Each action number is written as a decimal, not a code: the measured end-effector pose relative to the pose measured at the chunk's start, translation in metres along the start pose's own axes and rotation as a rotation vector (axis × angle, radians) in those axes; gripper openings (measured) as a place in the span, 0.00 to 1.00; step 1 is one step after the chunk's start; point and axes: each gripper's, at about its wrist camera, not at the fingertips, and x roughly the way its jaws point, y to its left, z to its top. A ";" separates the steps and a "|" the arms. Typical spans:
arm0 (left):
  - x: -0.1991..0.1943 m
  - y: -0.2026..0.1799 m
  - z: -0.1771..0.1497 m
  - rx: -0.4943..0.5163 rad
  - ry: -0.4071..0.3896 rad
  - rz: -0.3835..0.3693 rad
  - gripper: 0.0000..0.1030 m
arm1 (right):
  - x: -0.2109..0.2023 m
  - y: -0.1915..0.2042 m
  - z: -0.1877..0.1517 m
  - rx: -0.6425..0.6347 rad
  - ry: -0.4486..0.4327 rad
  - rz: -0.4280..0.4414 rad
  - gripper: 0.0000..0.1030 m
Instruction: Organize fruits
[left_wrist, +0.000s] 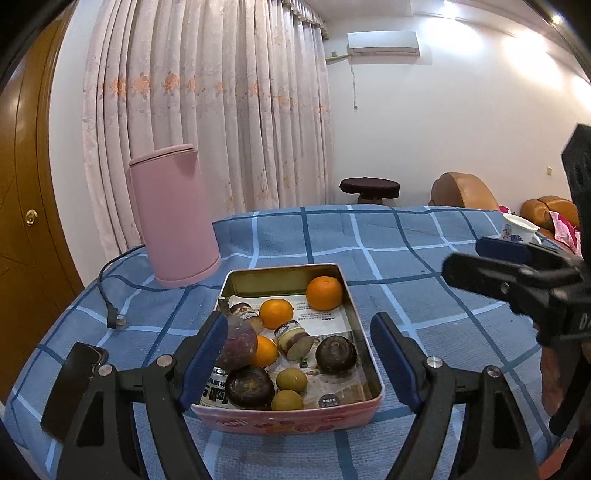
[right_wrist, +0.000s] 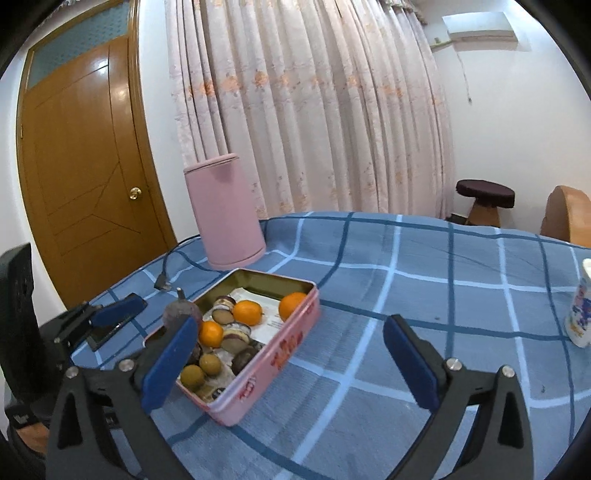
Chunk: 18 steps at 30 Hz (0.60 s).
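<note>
Pink tin (left_wrist: 354, 314) of oranges (left_wrist: 324, 292), dark fruits (left_wrist: 336, 355) and small green fruits (left_wrist: 291, 379) near the checked tablecloth's (left_wrist: 406, 258) near-left edge, left gripper (left_wrist: 299, 354) wide open and empty before it, right gripper (right_wrist: 291, 365) spread open and empty, pink kettle (left_wrist: 173, 218) behind.

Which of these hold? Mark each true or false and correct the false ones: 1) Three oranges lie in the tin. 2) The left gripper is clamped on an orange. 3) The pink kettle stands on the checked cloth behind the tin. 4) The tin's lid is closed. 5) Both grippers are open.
1) True: three oranges lie in the pink tin.
2) False: the left gripper is open and holds nothing; the fruit lies in the tin between and beyond its fingers.
3) True: the pink kettle stands on the blue checked cloth, behind the tin.
4) False: the tin is open, and no lid shows on it.
5) True: the right gripper is open too, with only cloth between its fingers.
</note>
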 end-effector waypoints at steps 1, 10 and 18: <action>0.000 0.000 0.000 0.001 0.001 0.001 0.78 | -0.002 0.000 -0.001 0.000 -0.001 -0.002 1.00; -0.006 -0.007 0.000 0.016 -0.002 0.002 0.78 | -0.014 -0.001 -0.006 0.009 -0.017 -0.005 1.00; -0.005 -0.009 0.001 0.012 0.003 0.013 0.78 | -0.020 -0.003 -0.008 0.012 -0.031 -0.023 1.00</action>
